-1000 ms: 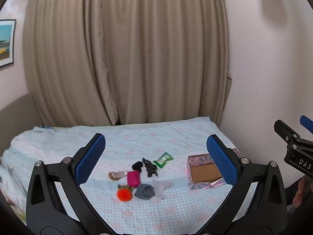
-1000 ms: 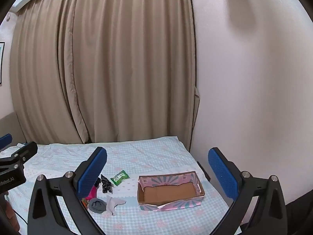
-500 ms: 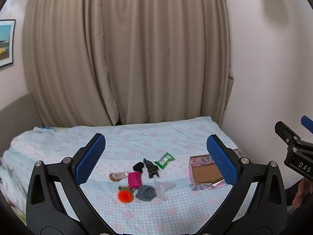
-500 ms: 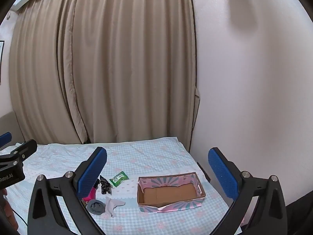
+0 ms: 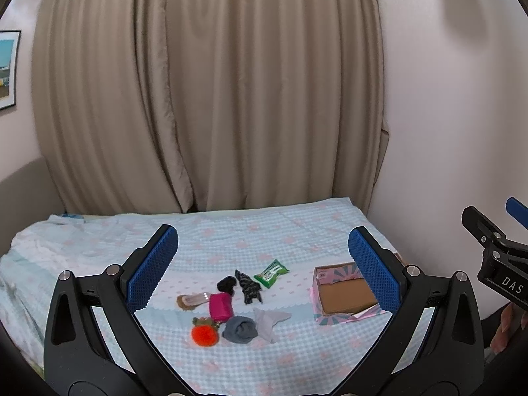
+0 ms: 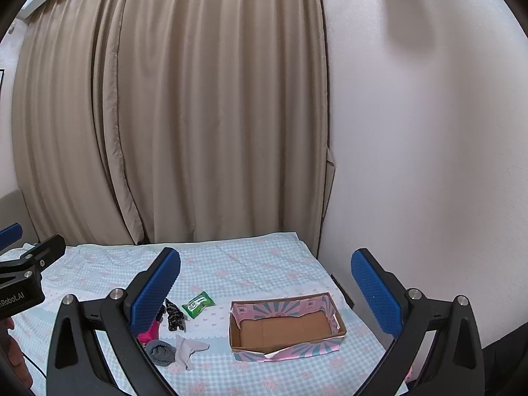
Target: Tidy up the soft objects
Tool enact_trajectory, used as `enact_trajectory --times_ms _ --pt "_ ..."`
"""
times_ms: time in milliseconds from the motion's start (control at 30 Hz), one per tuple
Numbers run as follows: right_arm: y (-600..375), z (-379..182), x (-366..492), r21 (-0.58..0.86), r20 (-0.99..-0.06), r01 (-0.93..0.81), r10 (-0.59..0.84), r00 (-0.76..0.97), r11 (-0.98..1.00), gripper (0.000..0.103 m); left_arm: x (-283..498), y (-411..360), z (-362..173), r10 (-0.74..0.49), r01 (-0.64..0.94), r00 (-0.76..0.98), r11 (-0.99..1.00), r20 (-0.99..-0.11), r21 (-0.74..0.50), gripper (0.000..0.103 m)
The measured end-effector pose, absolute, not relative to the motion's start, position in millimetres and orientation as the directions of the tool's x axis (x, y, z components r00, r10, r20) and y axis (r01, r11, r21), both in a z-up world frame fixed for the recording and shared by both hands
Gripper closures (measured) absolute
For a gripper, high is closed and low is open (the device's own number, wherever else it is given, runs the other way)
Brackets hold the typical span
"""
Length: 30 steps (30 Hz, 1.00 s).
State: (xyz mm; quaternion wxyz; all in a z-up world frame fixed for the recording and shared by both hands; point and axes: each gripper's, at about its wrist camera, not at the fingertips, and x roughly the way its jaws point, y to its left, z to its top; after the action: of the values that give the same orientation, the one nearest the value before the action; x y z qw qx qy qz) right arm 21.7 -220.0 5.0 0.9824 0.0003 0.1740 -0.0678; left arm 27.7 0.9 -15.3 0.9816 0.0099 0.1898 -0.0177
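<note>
Honestly nothing's sorted yet: the cardboard box (image 6: 287, 328) on the bed (image 5: 231, 231) looks empty, and the pile of soft stuff (image 5: 236, 303) sits well left of it; left gripper (image 5: 260, 270) and right gripper (image 6: 264, 292) both hover spread wide, holding nothing

The bed (image 5: 231, 237), in a pale blue checked sheet, carries an open cardboard box (image 6: 287, 328) to the right and, well apart to its left, a cluster: green packet (image 5: 271, 273), pink pouch (image 5: 220, 307), orange pompom (image 5: 205, 334), grey socks (image 5: 241, 329)
</note>
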Motion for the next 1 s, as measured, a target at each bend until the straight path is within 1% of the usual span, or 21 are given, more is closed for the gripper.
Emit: enact_trajectory --times_ms 1000 --pt "-220.8 4.1 25.6 -0.026 -0.334 0.139 -0.14 0.932 0.99 0.0 34.0 -1.0 -7.6 -0.035 0.042 0.927 0.999 -0.372 0.01 0.0"
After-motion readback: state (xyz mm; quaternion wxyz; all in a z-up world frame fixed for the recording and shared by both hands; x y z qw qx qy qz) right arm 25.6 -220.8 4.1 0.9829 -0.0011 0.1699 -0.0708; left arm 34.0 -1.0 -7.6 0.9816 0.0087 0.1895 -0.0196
